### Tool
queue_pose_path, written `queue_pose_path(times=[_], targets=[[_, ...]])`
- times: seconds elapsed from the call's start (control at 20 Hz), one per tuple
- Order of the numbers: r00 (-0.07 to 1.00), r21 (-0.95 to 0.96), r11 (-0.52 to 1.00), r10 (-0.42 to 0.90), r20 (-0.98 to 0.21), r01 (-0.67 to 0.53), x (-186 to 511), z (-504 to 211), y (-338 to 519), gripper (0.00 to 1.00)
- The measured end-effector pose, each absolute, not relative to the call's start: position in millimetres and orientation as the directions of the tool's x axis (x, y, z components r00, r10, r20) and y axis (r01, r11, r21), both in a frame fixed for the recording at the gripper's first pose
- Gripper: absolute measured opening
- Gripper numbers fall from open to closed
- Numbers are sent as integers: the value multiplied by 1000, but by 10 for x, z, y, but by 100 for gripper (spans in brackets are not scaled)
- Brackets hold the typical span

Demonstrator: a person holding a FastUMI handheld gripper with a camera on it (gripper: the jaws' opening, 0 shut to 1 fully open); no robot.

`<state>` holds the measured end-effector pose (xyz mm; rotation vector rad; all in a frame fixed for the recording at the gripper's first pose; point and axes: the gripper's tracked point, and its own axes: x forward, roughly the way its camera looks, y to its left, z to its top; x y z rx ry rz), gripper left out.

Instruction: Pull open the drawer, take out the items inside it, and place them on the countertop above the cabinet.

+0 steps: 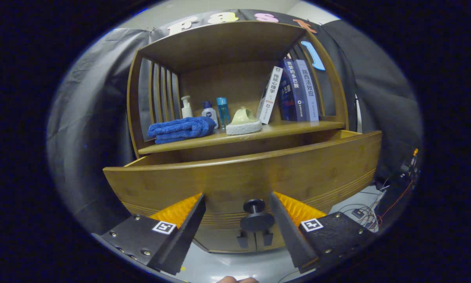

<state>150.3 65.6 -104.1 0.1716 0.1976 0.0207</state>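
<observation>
A wooden cabinet's drawer (243,173) stands pulled out toward me, its curved front filling the space ahead of my fingers; its inside is hidden from here. A dark round knob (255,214) sits on the drawer front, in the gap between my fingertips. My gripper (237,198) is open, with its fingers on either side of the knob and not touching it. Above the drawer is the countertop (282,129), with a folded blue towel (180,129) and a pale green item on a white sponge (243,121) resting on it.
At the back of the countertop stand a white pump bottle (186,107), a small white bottle (208,112) and a blue bottle (222,111). Several books (294,92) lean at the right. Cables (361,212) lie on the floor to the right.
</observation>
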Motion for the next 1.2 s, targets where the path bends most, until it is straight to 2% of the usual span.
queue_pose_path(times=[0.55, 1.2], targets=[[986, 193, 981, 46, -158, -15, 1582, -1052, 597, 99], [975, 187, 982, 66, -212, -25, 2332, -1073, 662, 99]])
